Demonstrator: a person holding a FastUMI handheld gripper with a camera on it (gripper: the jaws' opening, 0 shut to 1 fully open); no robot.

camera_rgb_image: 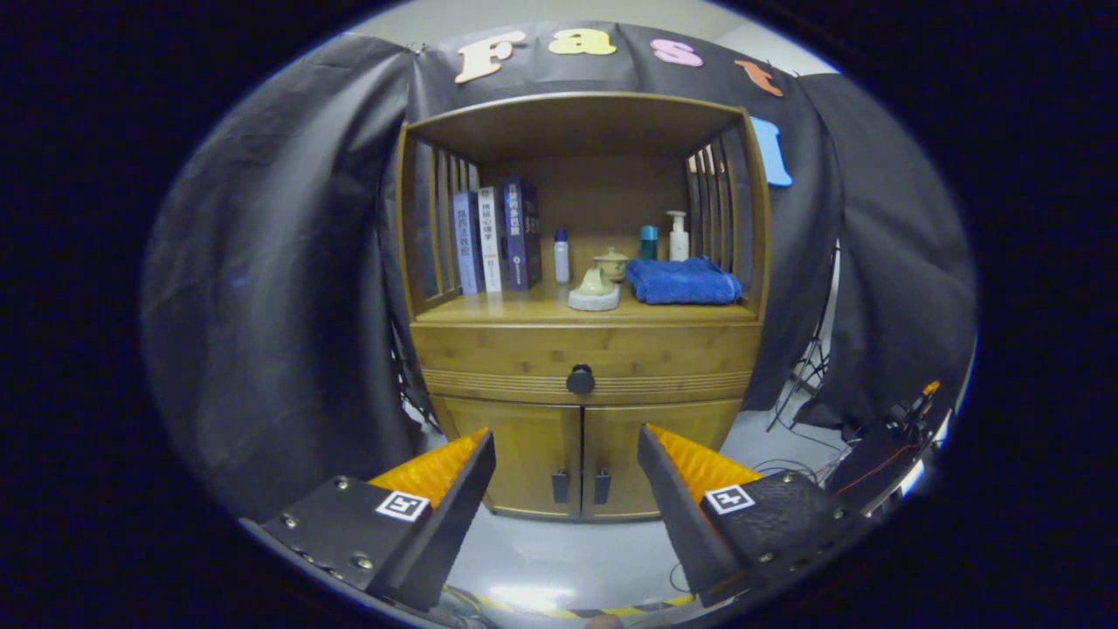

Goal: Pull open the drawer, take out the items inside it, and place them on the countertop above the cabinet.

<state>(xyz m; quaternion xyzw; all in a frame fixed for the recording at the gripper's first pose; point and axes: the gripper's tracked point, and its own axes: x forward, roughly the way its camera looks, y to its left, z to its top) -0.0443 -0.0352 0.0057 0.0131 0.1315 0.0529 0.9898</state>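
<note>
Black cloth drapes the booth behind a bamboo cabinet (pixel 581 349), whose drawer (pixel 583 360) sits flush and closed with its dark round knob (pixel 580 379) facing out, so whatever it holds is hidden. On the countertop (pixel 524 310) above it stand books (pixel 498 236), small bottles (pixel 562 255), a ceramic piece (pixel 596 288) and a folded blue towel (pixel 683 281), which would fit either a drawer already emptied and shut or one yet to be opened. Well back from the cabinet, the gripper (pixel 566 463) has its fingers spread wide with nothing between them, roughly lined up below the knob.
</note>
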